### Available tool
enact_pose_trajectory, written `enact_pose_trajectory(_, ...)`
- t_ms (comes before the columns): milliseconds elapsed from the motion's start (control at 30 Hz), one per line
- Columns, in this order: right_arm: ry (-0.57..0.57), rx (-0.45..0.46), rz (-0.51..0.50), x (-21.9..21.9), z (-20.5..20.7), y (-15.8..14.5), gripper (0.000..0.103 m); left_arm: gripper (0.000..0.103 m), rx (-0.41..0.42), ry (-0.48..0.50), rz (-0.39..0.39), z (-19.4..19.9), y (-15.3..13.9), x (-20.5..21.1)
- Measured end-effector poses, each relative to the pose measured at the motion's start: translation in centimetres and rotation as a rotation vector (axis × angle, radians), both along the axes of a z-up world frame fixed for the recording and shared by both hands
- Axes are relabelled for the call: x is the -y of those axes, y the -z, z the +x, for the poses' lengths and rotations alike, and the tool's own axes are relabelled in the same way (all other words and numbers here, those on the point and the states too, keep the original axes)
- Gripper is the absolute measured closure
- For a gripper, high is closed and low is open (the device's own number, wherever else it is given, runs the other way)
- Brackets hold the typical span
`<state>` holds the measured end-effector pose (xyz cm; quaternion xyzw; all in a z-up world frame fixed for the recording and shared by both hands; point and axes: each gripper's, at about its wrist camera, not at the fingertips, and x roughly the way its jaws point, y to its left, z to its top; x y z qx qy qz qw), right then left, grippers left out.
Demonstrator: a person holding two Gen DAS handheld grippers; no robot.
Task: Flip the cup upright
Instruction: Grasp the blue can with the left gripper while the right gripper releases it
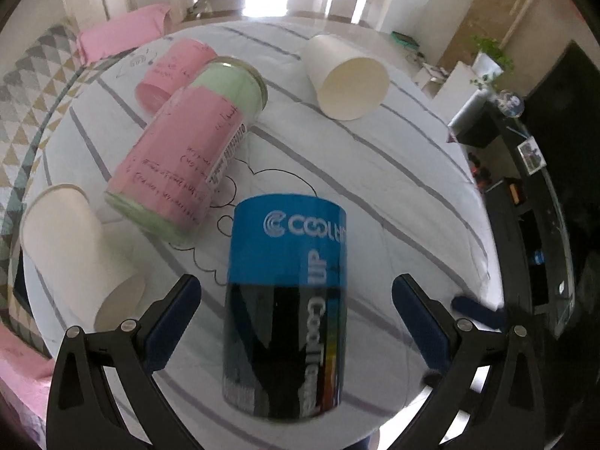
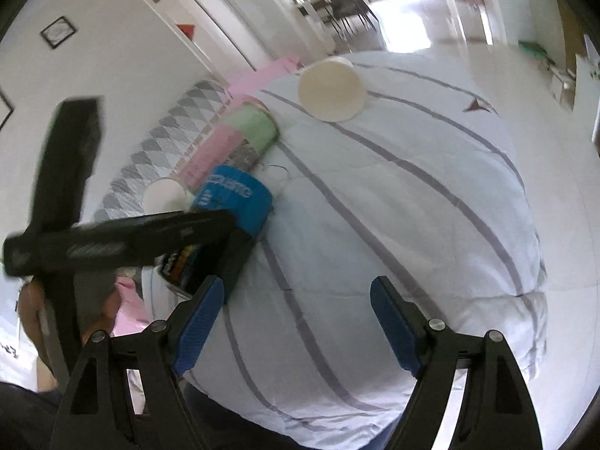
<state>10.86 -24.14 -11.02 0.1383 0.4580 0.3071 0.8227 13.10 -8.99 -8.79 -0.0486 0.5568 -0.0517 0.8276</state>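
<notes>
A blue and black cup (image 1: 287, 300) with white lettering lies on the white striped bed cover (image 1: 375, 157). My left gripper (image 1: 296, 315) is open with its blue pads on either side of the cup, not touching it. In the right wrist view the same cup (image 2: 236, 197) lies at the left, partly hidden by the left gripper's black body (image 2: 112, 240). My right gripper (image 2: 296, 322) is open and empty above bare cover. A white paper cup (image 1: 347, 78) lies on its side at the back, also in the right wrist view (image 2: 332, 88).
A pink and green can (image 1: 187, 157) lies on its side left of the blue cup. A pink cup (image 1: 172, 71) lies behind it. Another white paper cup (image 1: 78, 255) lies at the left. A dark shelf unit (image 1: 525, 187) stands right of the bed.
</notes>
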Motion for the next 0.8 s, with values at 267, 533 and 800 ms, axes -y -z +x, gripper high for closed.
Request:
enact_pose_trajectory(267, -0.075, 0.092, -0.025, -3.3, -1.8, 0.4, 0.021, 0.001, -0.029, -0.021, 0.039, 1.7, 1.0, 0.2)
enact_pose_trajectory(533, -0.146, 0.108, -0.068, -5.4, -2.2, 1.2, 0.021, 0.035, -0.019, 0.016, 0.074, 1.4, 1.1, 0.2)
enact_pose_trajectory(800, -0.122, 0.133, -0.117, -6.3, -2.2, 1.2, 0.021, 0.035, 0.071, 0.036, 0.06, 0.1, -0.6, -0.1)
